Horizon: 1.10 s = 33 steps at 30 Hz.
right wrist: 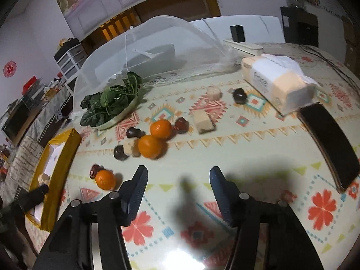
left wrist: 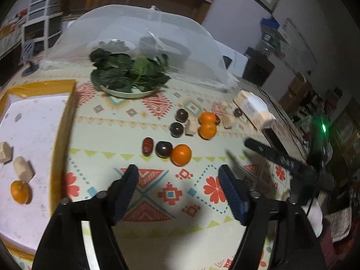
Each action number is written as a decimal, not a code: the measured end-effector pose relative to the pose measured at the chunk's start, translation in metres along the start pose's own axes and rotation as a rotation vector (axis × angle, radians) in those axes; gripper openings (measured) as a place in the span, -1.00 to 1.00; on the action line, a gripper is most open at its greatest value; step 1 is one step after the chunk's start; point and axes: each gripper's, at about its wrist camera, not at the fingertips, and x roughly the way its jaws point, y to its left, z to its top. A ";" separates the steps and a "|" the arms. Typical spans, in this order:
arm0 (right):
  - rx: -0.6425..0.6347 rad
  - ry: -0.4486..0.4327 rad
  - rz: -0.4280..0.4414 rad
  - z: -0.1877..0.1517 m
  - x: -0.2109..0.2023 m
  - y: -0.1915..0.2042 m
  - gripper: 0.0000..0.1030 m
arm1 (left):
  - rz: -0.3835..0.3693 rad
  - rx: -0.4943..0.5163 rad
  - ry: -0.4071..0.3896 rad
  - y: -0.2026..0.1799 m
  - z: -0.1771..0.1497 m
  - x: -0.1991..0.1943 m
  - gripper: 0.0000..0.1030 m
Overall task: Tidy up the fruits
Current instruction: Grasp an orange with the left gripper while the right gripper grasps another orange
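Observation:
Three oranges lie on the patterned tablecloth: one [left wrist: 181,154] just beyond my left gripper [left wrist: 178,170], two touching further right [left wrist: 207,130]. Dark plums [left wrist: 163,149] and a red date [left wrist: 147,146] lie among them, with pale chunks [left wrist: 190,127]. At the left stands a yellow-rimmed tray [left wrist: 65,123] that holds an orange [left wrist: 20,191] and pale pieces [left wrist: 23,168]. My left gripper is open and holds nothing. My right gripper [right wrist: 178,171] is open too, above bare cloth, with the paired oranges [right wrist: 150,146] ahead of it and a single orange [right wrist: 105,179] to its left.
A plate of leafy greens [left wrist: 128,76] sits in front of a mesh food cover [left wrist: 157,33]. A tissue pack [right wrist: 276,83] and a flat black object [right wrist: 330,148] lie on the right. One plum [right wrist: 239,95] rests apart near the tissue pack.

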 end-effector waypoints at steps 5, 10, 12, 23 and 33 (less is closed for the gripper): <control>0.005 0.022 0.007 0.014 0.035 0.014 0.20 | 0.007 0.059 0.015 -0.006 -0.004 0.016 -0.07; 0.018 0.049 0.016 0.023 0.064 0.021 0.20 | 0.001 0.115 0.017 -0.014 -0.001 0.038 -0.07; 0.018 0.062 0.022 0.023 0.071 0.023 0.17 | 0.017 0.160 0.021 -0.021 0.002 0.049 -0.07; 0.079 0.084 0.090 0.007 0.049 -0.002 -0.26 | 0.054 0.341 0.048 -0.048 0.004 0.080 -0.62; 0.071 0.059 0.116 -0.018 0.012 -0.016 -0.26 | -0.036 0.375 0.107 -0.049 -0.029 0.051 -0.72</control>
